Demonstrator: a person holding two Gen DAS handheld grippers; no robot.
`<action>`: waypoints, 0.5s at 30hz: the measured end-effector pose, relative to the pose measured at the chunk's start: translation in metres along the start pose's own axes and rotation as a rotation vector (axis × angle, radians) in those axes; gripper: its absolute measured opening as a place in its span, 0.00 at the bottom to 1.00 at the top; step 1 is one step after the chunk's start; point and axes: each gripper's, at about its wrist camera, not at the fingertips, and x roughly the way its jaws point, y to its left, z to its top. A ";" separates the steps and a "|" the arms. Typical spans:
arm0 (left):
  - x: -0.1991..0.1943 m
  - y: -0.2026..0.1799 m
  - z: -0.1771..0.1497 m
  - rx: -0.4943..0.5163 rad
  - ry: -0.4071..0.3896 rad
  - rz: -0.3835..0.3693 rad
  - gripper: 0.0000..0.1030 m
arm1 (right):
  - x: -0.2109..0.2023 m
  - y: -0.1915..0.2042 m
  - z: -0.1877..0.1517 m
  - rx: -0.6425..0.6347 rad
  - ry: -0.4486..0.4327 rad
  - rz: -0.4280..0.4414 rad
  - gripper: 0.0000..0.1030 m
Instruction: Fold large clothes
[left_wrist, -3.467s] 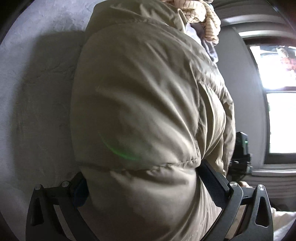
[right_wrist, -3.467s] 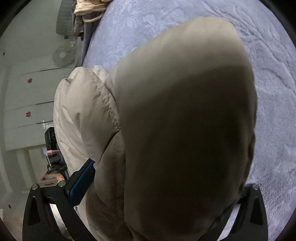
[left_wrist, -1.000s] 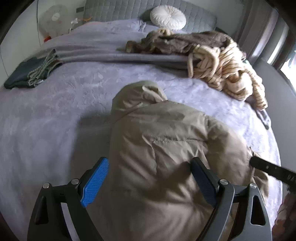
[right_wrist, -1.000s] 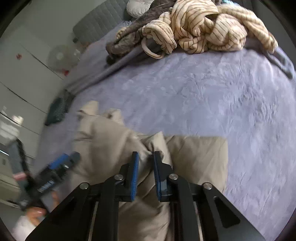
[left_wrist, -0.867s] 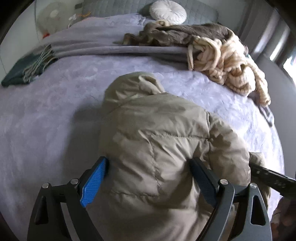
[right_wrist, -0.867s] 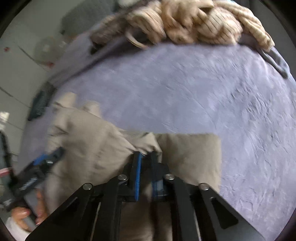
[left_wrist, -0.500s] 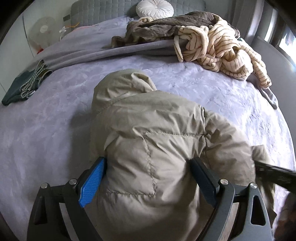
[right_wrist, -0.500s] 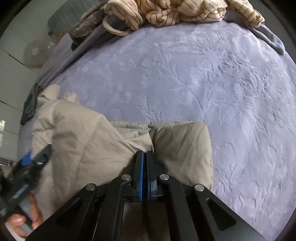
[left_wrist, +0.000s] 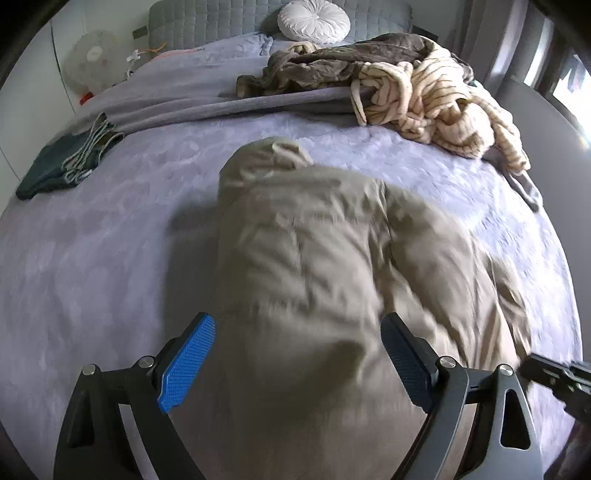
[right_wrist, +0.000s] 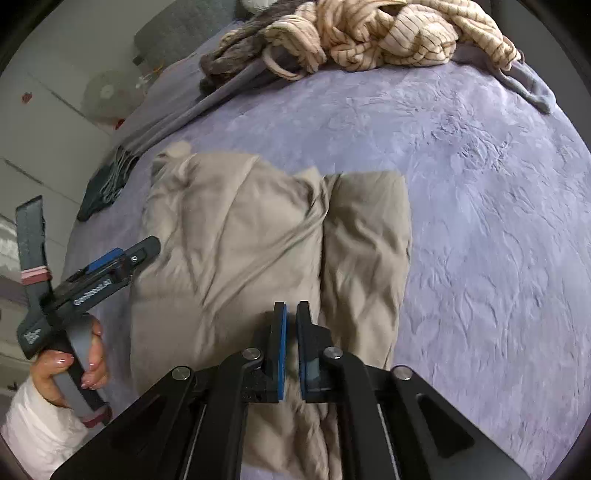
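A beige puffer jacket (left_wrist: 314, 258) lies folded on the lilac bedspread (left_wrist: 92, 240), hood toward the headboard. In the right wrist view the jacket (right_wrist: 240, 240) shows a sleeve (right_wrist: 369, 240) folded along its right side. My left gripper (left_wrist: 295, 354) is open and empty, its jaws wide apart just above the jacket's near end; it also shows in the right wrist view (right_wrist: 122, 262), beside the jacket's left edge. My right gripper (right_wrist: 290, 314) is nearly shut with a thin gap between the pads, above the near part of the jacket, holding nothing.
A striped cream garment (left_wrist: 436, 92) and a brown one (left_wrist: 332, 59) are piled at the far side of the bed. A dark green folded garment (left_wrist: 62, 158) lies at the left edge. A white round cushion (left_wrist: 314, 20) rests by the headboard, a fan (left_wrist: 90, 61) beyond.
Both grippers have let go of the jacket, which now lies on the bed. The left gripper has drawn back and up. The right gripper shut, pulled back off the fabric and parted slightly.
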 end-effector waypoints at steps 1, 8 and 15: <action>-0.008 0.002 -0.012 0.008 0.003 0.007 0.89 | -0.001 0.002 -0.005 -0.009 0.000 -0.001 0.06; -0.020 0.005 -0.070 0.003 0.095 0.026 0.89 | 0.012 -0.001 -0.031 -0.006 0.056 -0.035 0.07; -0.049 0.006 -0.085 -0.015 0.120 0.035 0.89 | -0.002 0.001 -0.043 0.006 0.090 -0.068 0.07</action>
